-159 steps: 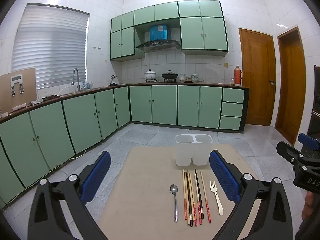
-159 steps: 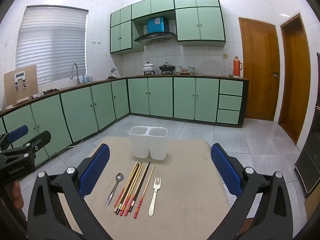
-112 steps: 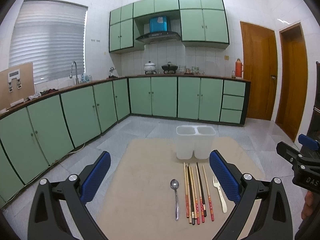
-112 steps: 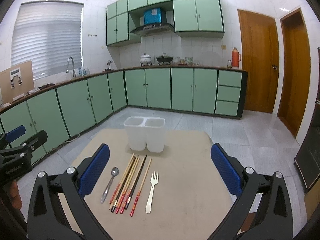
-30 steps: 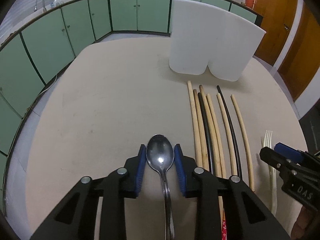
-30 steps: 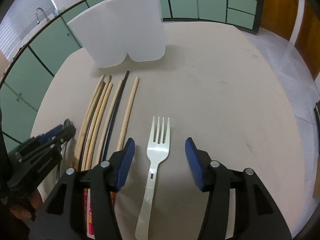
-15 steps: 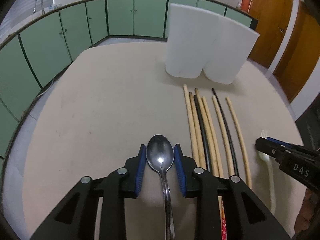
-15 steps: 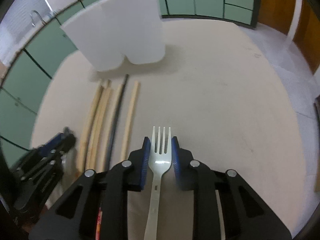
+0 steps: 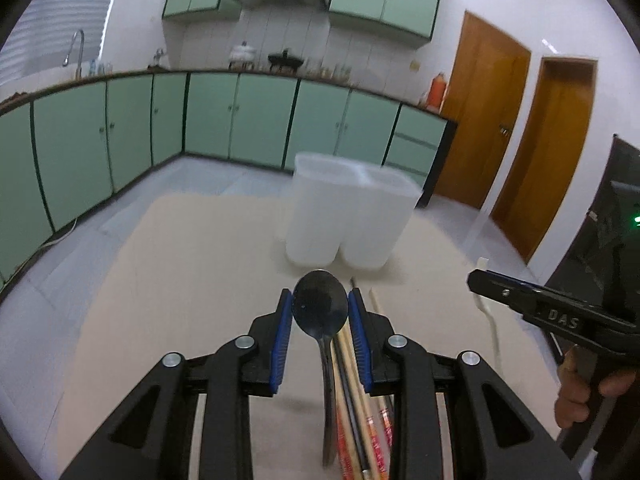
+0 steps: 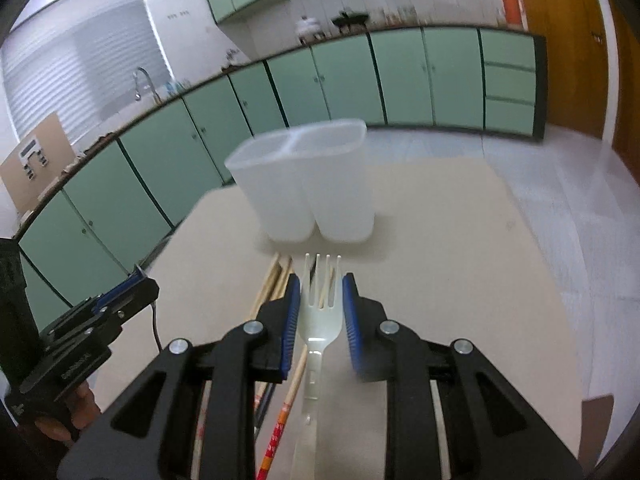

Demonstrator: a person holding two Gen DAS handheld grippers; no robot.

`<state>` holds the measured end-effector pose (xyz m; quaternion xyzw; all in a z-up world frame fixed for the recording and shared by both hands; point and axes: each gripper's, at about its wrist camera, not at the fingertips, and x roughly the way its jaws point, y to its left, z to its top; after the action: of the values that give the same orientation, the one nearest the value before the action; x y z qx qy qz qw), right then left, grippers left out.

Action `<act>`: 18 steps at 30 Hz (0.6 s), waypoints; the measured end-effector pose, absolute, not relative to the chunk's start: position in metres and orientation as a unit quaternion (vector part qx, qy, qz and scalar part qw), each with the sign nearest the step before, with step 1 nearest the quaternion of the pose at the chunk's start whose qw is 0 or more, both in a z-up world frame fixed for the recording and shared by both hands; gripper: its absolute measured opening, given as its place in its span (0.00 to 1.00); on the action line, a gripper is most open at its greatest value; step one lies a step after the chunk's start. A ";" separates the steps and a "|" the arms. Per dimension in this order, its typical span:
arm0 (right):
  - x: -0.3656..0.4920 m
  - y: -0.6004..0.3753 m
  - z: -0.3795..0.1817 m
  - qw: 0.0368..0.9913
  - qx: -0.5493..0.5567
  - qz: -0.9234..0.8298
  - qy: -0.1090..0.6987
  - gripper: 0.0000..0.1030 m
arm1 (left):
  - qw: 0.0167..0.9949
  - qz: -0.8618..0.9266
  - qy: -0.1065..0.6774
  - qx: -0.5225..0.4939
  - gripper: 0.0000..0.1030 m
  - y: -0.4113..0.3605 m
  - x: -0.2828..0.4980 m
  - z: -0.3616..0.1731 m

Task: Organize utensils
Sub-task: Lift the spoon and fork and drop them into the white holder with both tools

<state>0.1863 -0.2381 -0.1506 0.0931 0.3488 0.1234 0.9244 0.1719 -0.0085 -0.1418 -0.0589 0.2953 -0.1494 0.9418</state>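
My left gripper [image 9: 319,304] is shut on the bowl of a metal spoon [image 9: 320,309], lifted off the beige table [image 9: 188,264]; the handle hangs back under the gripper. My right gripper [image 10: 321,294] is shut on the head of a white plastic fork [image 10: 322,312], also raised, tines pointing forward. A white two-compartment holder [image 9: 348,216] [image 10: 308,188] stands upright ahead of both grippers. Several chopsticks [image 9: 352,400] [image 10: 276,280] lie on the table below. The right gripper [image 9: 540,312] shows at the right of the left wrist view, the left gripper [image 10: 88,328] at the left of the right wrist view.
Green kitchen cabinets [image 9: 248,116] line the far walls, with brown doors [image 9: 492,112] at the right. A dark object [image 9: 616,216] stands at the table's right. A hand [image 9: 580,396] holds the right tool.
The right gripper closed on the fork. Both grippers then rose and tilted up, lifting spoon and fork off the table; the holder now sits lower and farther ahead.
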 end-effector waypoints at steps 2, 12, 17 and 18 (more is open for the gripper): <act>0.189 -0.240 -0.145 0.929 0.091 0.128 0.334 0.20 | 0.945 -0.153 0.283 -0.063 0.27 -0.008 0.171 -0.136; 0.209 -0.252 -0.115 0.945 0.116 0.141 0.270 0.20 | 0.956 -0.153 0.241 -0.072 0.27 -0.006 0.183 -0.106; 0.233 -0.250 -0.090 0.955 0.113 0.149 0.229 0.20 | 0.963 -0.156 0.207 -0.073 0.27 -0.007 0.197 -0.075; 0.240 -0.248 -0.082 0.959 0.108 0.149 0.216 0.20 | 0.965 -0.157 0.198 -0.073 0.27 -0.007 0.201 -0.068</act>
<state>0.2400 -0.2484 -0.0822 0.1085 0.2161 0.1495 0.9588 0.2009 -0.0073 -0.0678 -0.0731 0.1979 -0.1571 0.9648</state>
